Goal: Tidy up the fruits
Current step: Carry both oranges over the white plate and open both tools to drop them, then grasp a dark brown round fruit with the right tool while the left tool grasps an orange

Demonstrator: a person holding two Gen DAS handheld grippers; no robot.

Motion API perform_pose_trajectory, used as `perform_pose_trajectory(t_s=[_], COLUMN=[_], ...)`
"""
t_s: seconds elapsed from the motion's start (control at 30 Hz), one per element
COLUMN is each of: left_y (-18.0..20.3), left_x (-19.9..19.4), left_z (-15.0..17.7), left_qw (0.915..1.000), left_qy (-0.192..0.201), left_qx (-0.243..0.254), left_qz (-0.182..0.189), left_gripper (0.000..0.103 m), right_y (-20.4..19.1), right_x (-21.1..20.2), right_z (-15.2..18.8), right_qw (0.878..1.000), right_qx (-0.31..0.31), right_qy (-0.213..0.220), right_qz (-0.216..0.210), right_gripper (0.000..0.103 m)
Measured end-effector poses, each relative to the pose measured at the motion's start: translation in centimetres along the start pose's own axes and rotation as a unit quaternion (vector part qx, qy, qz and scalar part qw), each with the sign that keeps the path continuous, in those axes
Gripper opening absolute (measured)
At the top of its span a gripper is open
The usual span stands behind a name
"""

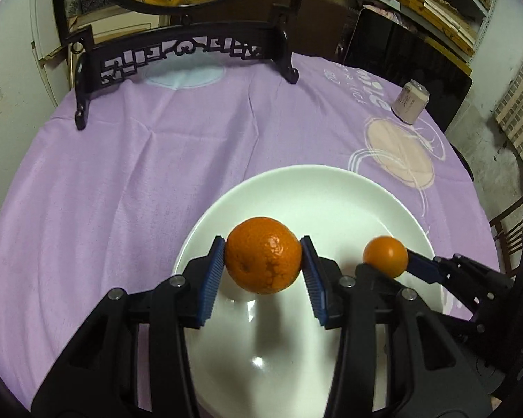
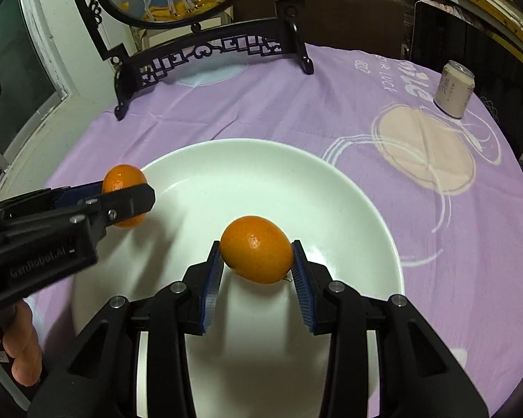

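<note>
Grippers over plate (image 1: 331, 188): left gripper (image 1: 263, 264) clamps large orange (image 1: 263, 255); right gripper (image 2: 257, 259) clamps small orange (image 2: 256, 249).

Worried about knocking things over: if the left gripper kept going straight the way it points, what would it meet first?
Probably the white plate, since the left gripper, shut on its orange, angles down over it. Beyond lies purple cloth; depth is unclear.

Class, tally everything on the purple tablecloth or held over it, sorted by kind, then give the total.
Oranges: 2 (larger orange in the left tongs, smaller orange in the right tongs)
White plate: 1
Drink can: 1
Carved dark stand: 1
Total: 5
</note>
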State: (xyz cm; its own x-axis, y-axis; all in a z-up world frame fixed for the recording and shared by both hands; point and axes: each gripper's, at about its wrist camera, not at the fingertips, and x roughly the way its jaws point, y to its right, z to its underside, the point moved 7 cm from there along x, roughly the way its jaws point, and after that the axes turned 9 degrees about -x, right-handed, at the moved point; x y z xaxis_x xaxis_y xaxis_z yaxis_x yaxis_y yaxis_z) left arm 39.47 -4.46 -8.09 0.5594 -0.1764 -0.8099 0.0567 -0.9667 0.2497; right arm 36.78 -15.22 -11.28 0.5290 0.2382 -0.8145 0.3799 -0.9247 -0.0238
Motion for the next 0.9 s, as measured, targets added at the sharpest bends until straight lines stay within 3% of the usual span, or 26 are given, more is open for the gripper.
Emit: perform_pose_trajectory(t_s=[0.03, 0.13, 0.33, 0.47, 0.53, 0.67, 0.9], left_y=[0.0, -0.2, -0.9, -1.6, -2.5, -5.5, -9.7], left_x=[0.1, -0.8, -8.3, -13.9, -15.4, -15.6, -14.8], left_z=[-0.3, -0.4, 1.6, 6.3, 10.0, 16.7, 20.8], left_qw=[1.0, 0.9997, 0.9948, 0.9866, 0.9836, 0.9886, 0.9952], left_qy=[0.002, 0.02, 0.097, 0.163, 0.179, 0.138, 0.077], left_qx=[-0.004, -0.012, -0.02, -0.004, 0.022, 0.051, 0.021], left_qz=[0.0, 0.007, 0.022, 0.013, -0.011, -0.031, -0.057], left_gripper=[0.046, 0.064, 0.066, 0.084, 0.085, 0.087, 0.087], right_y=[-0.1, 0.7, 1.5, 0.1, -1.2, -2.8, -4.7], right_x=[0.2, -0.3, -7.6, -12.5, -14.4, -15.8, -15.9], right_z=[-0.1, -0.2, 1.7, 6.0, 9.5, 14.8, 18.6], right_qw=[1.0, 0.999, 0.991, 0.99, 0.99, 0.994, 0.997], right_qx=[0.0, 0.008, 0.005, 0.035, 0.028, 0.012, 0.012], right_qy=[0.0, 0.014, 0.078, 0.121, 0.125, 0.09, 0.057], right_qz=[0.0, 0.028, 0.108, 0.069, 0.056, 0.055, 0.043], right_gripper=[0.04, 0.058, 0.059, 0.078, 0.08, 0.08, 0.084])
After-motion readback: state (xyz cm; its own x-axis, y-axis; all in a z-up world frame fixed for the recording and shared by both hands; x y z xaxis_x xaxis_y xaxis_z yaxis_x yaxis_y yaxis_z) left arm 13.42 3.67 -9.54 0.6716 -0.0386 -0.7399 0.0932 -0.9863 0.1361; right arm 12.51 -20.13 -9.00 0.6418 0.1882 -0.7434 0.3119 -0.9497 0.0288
